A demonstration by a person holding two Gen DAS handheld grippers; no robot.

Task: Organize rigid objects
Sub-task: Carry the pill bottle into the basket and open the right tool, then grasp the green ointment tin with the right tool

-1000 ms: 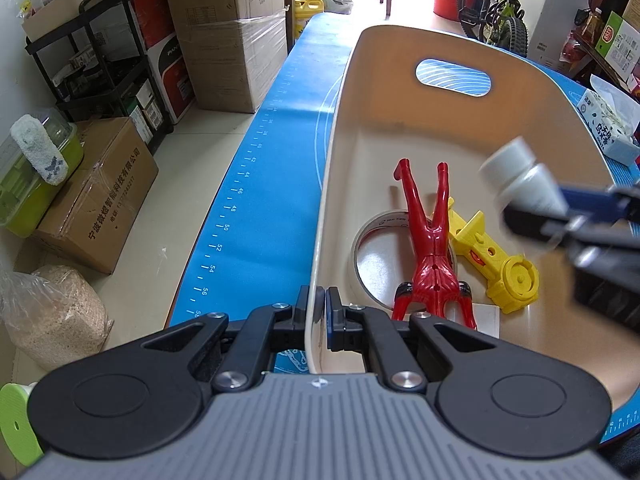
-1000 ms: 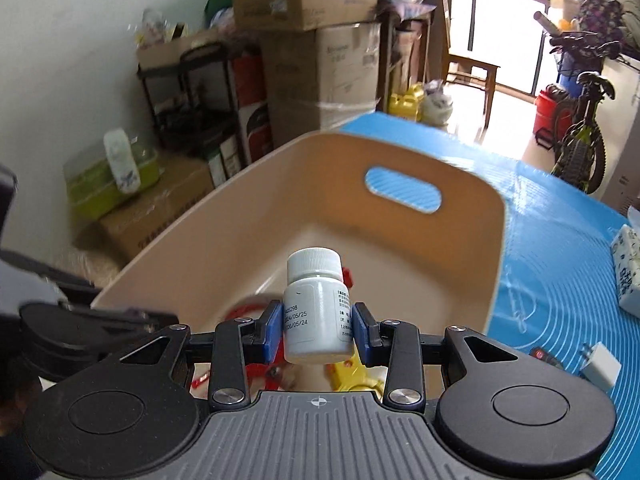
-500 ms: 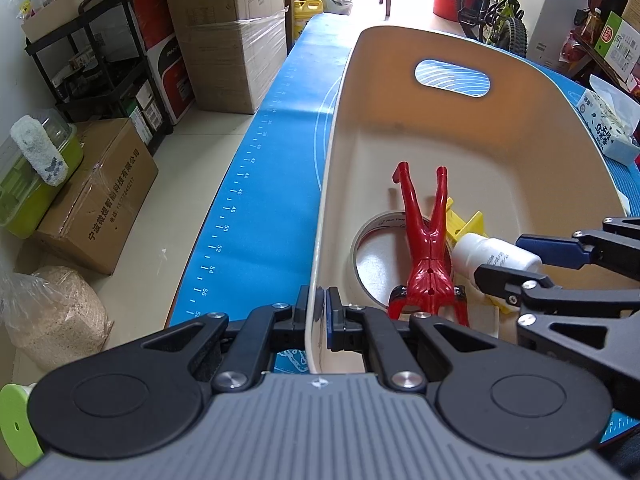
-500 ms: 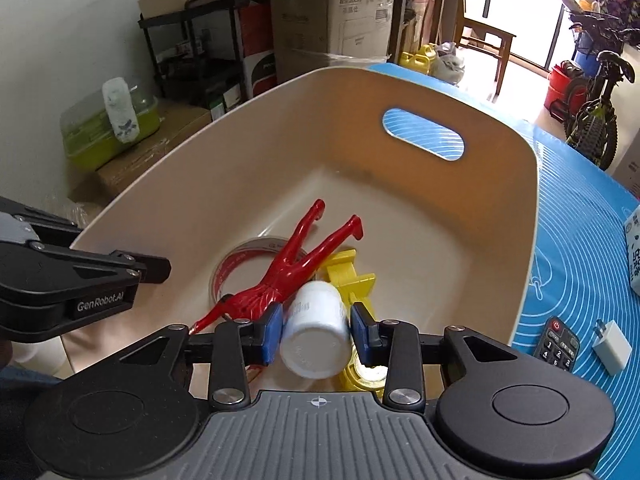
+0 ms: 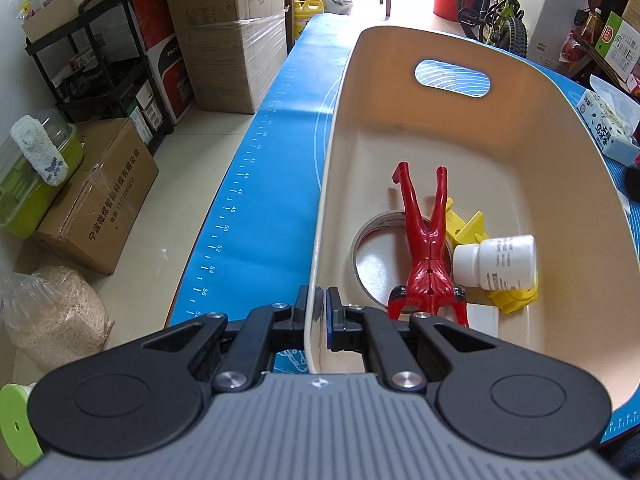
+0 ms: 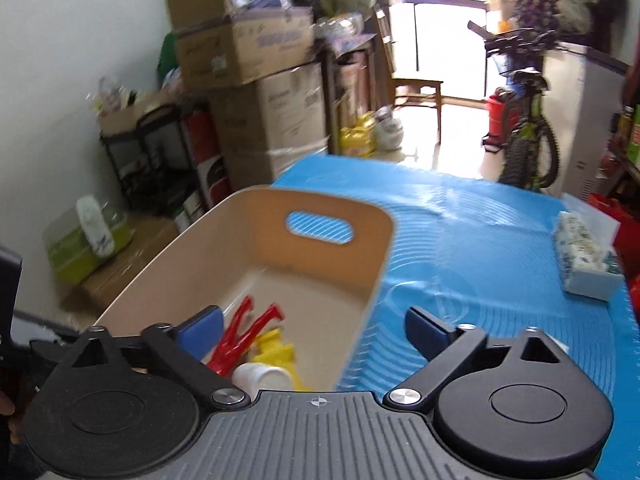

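Stacked cardboard boxes (image 5: 236, 36) line the wall beside a blue mat (image 5: 264, 184) carrying a beige bin (image 5: 560, 128). Inside it, a white pill bottle (image 5: 498, 262) lies on its side across a yellow toy (image 5: 514, 300), next to a red figure (image 5: 428, 248). Left gripper (image 5: 317, 312) pinches the bin's near rim; right gripper (image 6: 314, 330) hangs wide and empty above.

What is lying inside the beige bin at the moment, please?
Inside the beige bin: a red figure, a tape roll partly beneath it, a yellow toy and a white bottle on its side atop that toy. The bottle covers the toy's middle.
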